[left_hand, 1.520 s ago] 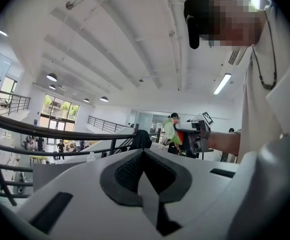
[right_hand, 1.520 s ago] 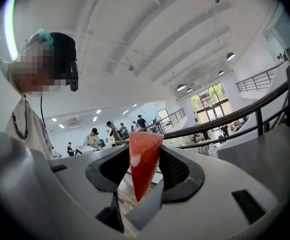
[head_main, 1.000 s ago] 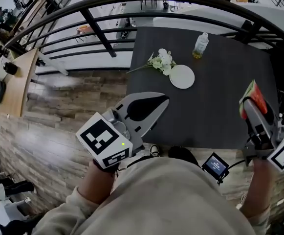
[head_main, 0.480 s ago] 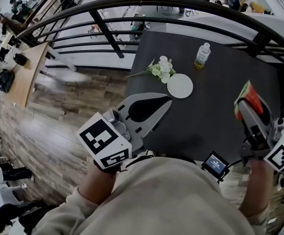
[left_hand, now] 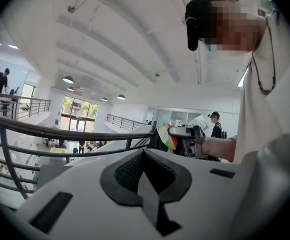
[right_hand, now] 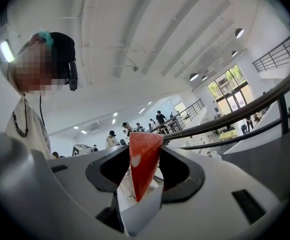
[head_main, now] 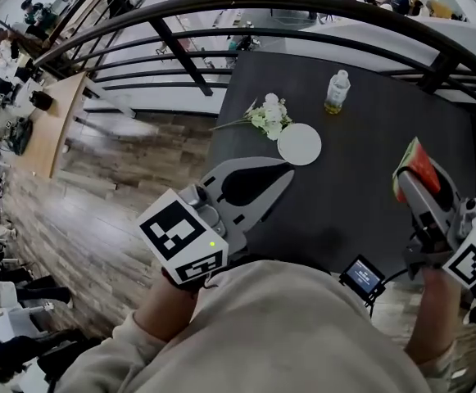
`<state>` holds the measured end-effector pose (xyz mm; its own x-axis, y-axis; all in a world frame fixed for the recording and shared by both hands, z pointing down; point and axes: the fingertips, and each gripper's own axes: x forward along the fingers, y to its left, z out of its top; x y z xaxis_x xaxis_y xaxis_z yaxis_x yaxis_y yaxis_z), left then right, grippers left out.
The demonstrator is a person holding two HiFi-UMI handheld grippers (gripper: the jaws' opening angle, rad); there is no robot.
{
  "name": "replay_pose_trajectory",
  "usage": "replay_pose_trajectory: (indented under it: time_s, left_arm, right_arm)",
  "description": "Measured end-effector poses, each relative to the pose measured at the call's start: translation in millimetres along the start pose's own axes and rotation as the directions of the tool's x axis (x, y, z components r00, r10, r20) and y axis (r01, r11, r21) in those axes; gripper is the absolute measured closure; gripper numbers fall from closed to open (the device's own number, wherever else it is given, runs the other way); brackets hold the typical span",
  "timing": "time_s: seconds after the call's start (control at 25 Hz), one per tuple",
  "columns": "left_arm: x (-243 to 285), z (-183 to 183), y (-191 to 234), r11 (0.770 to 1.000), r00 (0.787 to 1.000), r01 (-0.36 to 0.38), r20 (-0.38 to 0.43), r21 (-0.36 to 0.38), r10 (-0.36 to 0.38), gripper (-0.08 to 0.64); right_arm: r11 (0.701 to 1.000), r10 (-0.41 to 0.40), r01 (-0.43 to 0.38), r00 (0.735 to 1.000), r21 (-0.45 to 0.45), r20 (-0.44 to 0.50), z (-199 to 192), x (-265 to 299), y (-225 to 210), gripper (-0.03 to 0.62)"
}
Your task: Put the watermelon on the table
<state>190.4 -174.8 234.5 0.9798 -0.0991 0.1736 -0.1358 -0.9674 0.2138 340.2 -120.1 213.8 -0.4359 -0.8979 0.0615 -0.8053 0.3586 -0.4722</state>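
Watermelon is gripped in the right claw above the right edge of the bench; left claw is closed and empty, over its left edge.

The head view looks steeply down at the desk. Both claw views face level; all three share the railing.

The right tool grips a red watermelon slice.
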Motion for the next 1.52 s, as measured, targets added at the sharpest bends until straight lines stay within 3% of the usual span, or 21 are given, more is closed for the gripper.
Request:
replay_pose_trajectory:
  time_s: [0.6,1.52]
  left_arm:
    - [7.6,12.2,2.3,0.998,0.998,0.064,0.02,0.015,-0.064,0.554]
    - [-44.3,-4.7,72.1,0.994,0.997,-0.072,0.011,-0.08,0.073,0.554]
  right_arm:
    - [0.998,-0.054,0.054,0.999,-0.016,0.009,4.0,-1.6,-3.6,0.396]
    - [1.0,-0.006,0.004,0.994,-0.013,-0.113,-9.9,92.9,-10.5,0.396]
